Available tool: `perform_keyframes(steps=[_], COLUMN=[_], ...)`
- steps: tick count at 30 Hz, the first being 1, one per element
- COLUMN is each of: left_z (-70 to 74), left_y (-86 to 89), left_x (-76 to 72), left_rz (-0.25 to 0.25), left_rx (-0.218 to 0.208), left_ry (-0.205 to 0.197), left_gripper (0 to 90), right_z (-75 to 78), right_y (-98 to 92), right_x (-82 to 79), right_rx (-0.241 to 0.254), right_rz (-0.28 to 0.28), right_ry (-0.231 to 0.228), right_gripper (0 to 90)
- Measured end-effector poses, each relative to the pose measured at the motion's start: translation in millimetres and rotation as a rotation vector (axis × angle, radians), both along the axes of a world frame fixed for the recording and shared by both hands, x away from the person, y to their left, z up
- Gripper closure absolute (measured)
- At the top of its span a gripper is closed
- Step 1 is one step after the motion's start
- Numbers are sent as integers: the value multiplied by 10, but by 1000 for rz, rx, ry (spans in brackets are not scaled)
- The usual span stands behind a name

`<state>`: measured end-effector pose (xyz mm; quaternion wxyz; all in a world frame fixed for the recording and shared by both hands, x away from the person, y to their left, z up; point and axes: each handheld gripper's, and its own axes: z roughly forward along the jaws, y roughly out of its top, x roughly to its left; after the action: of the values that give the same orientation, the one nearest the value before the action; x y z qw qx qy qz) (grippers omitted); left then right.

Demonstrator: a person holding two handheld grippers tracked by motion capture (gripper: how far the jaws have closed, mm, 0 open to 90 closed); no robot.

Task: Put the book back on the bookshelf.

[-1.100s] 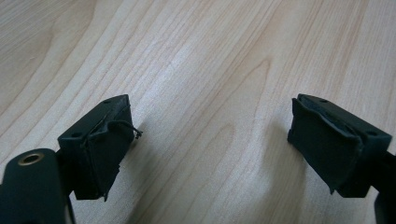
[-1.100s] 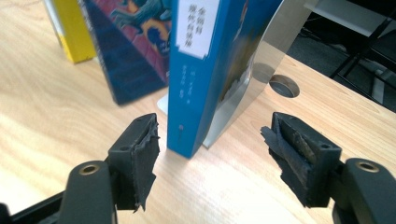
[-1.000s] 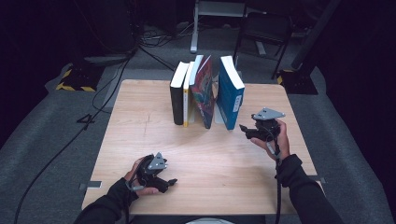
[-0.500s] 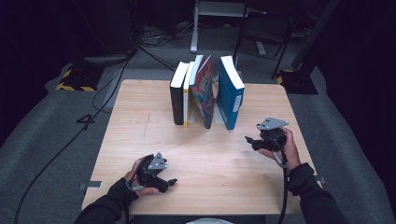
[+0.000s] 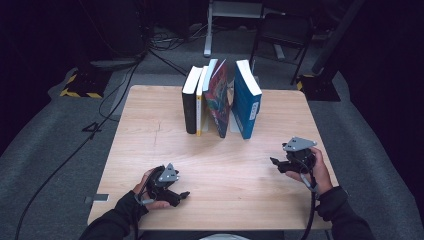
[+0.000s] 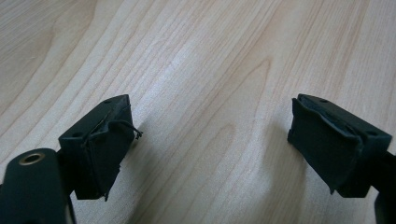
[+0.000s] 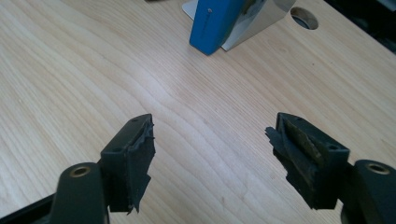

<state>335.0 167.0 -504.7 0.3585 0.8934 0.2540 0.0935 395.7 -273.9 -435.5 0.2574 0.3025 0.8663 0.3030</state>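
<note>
Jaws, left gripper [image 6: 210, 144]: spread wide over bare table [image 5: 150, 125], nothing between the pads; the gripper body is cut off at the bottom edge of its own view.
Jaws, right gripper [image 7: 215, 154]: also parted wide, empty, bare wood between them; one pad looks frayed.
Left gripper, high view [image 5: 182, 195]: near the front edge, held low; its tips are too small to read there.
Books, centre back: black book [image 5: 190, 102], thin yellow-spined book [image 5: 200, 107], colourful book [image 5: 220, 100] leaning, blue book [image 5: 246, 100] upright at the right end. A pale bookend [image 7: 261, 21] sits behind the blue book [image 7: 217, 21], mostly hidden and cut off.
Right gripper, high view [image 5: 274, 162]: well apart from the blue book.
Change: the right gripper has drawn back from the books towards the front edge; the left gripper is unmoved.
</note>
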Motion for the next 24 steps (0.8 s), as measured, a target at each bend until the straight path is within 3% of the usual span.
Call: perform_keyframes(steps=[10,14,24], left_z=[0,0,0], left_y=[0,0,-1], left_x=[-1,-3,-2], left_rz=[1,3,3], left_rx=[0,1,0], left_ry=[0,0,0], left_gripper=[142,143,142], right_z=[-126,-202,-415], right_y=[-156,-281,-544], right_x=[-242,-347,-550], right_rx=[-28,8,40], right_rz=[13,5,0], right_ry=[-12,-11,21], right_gripper=[295,298,298])
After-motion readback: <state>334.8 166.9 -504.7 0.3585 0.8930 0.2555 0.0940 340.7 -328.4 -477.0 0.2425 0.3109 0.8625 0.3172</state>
